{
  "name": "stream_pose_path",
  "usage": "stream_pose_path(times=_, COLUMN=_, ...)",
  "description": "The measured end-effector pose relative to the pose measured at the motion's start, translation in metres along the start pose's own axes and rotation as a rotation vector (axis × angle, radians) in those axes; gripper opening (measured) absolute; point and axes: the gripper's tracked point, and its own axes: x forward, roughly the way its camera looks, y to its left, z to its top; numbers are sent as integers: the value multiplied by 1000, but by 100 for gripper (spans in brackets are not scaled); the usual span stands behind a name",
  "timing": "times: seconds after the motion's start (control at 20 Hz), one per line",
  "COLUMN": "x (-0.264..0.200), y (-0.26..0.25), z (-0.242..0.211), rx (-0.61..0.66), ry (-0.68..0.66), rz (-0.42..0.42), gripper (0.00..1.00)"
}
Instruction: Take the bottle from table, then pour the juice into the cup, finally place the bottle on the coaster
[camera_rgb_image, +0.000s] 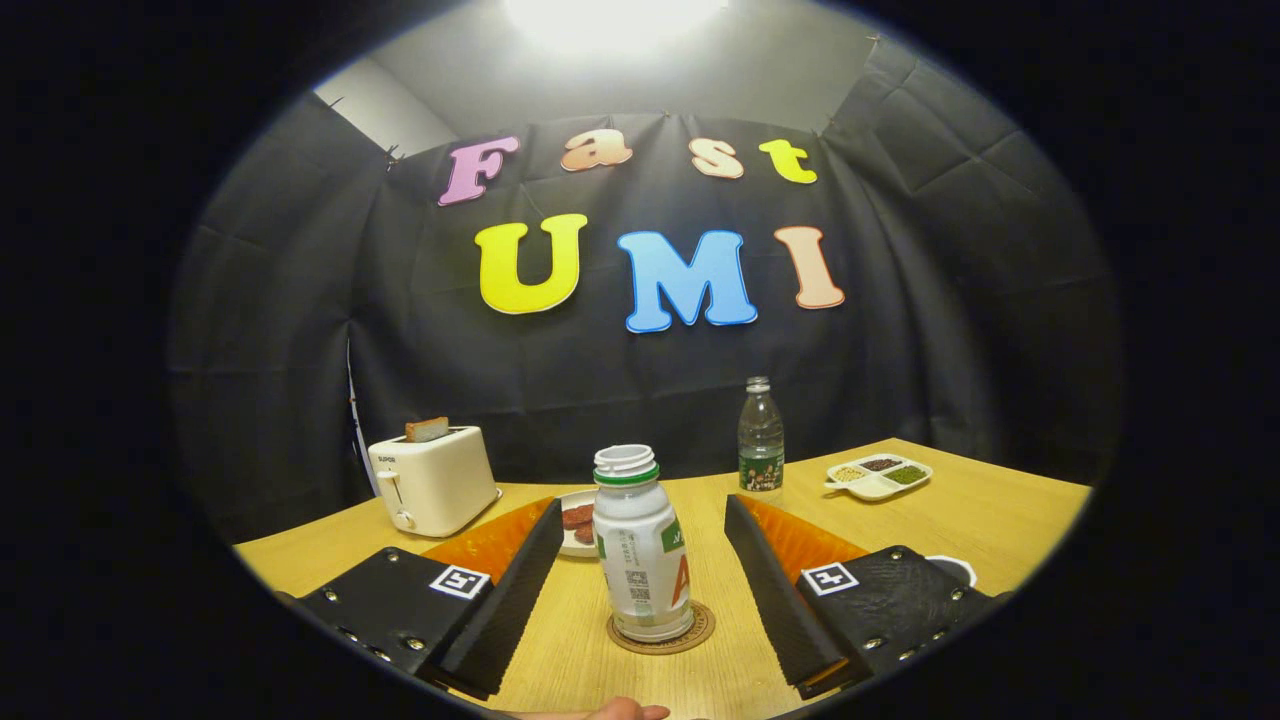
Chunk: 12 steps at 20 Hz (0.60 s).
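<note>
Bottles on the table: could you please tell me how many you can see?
2. A white bottle with its cap off stands on the round coaster, between the open jaws of the gripper. A clear bottle stands farther back, beside the divided dish.

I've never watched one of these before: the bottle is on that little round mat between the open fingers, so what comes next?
Probably a slow pull straight back. The bottle stands upright on the coaster, its cap off, and the gripper is open with a gap on each side of it. That looks like the placing step done, so backing away without brushing the bottle seems right.
</note>
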Motion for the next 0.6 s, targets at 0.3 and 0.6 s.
stream_pose_path(times=0.3, x=-38, y=-37, z=-10, rx=-39, ry=25, rz=-84, gripper=98)
stream_pose_path(times=0.6, x=-66, y=-62, z=-23, rx=-64, ry=53, rz=-119, gripper=98)
